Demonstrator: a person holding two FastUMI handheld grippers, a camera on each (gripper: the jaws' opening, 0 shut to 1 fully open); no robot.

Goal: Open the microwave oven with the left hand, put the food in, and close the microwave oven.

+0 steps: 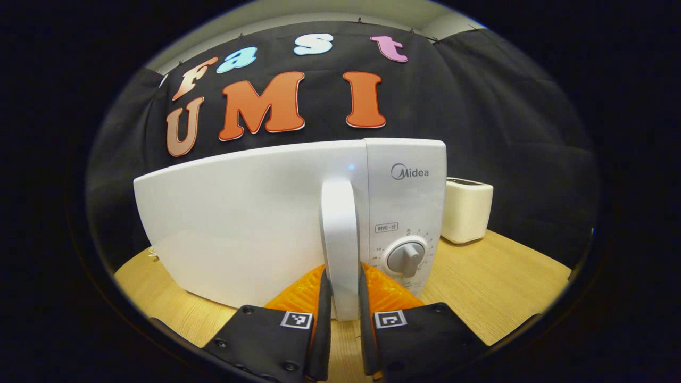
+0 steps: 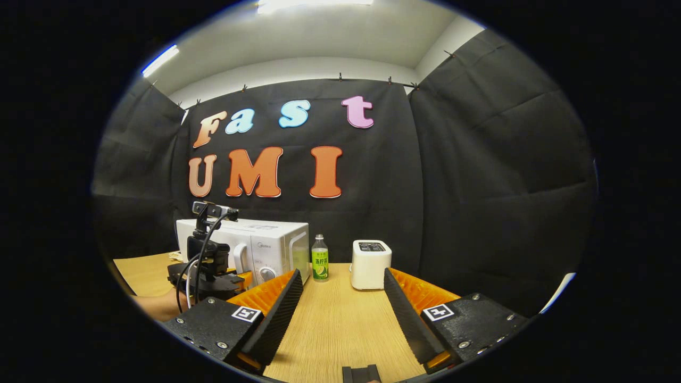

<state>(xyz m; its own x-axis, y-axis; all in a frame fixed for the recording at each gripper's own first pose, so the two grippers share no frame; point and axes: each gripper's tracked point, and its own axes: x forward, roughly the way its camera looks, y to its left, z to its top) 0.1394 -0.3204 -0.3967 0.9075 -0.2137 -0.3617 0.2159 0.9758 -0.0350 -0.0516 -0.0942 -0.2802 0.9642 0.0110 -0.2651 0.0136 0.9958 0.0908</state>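
Observation:
A white microwave stands on the wooden table, and its door looks closed or nearly so. My left gripper is shut on the upright white door handle, one finger on each side. A grey dial sits on the panel to the right of the handle. In the right gripper view the microwave is at the left, with the left gripper and the hand holding it in front of the door. My right gripper hovers open above the table with nothing between its fingers. A green-labelled bottle stands just right of the microwave.
A white toaster stands to the right of the bottle; in the left gripper view the toaster is behind the microwave's right side. The wooden table stretches ahead of the right gripper. Black cloth walls enclose the back and right.

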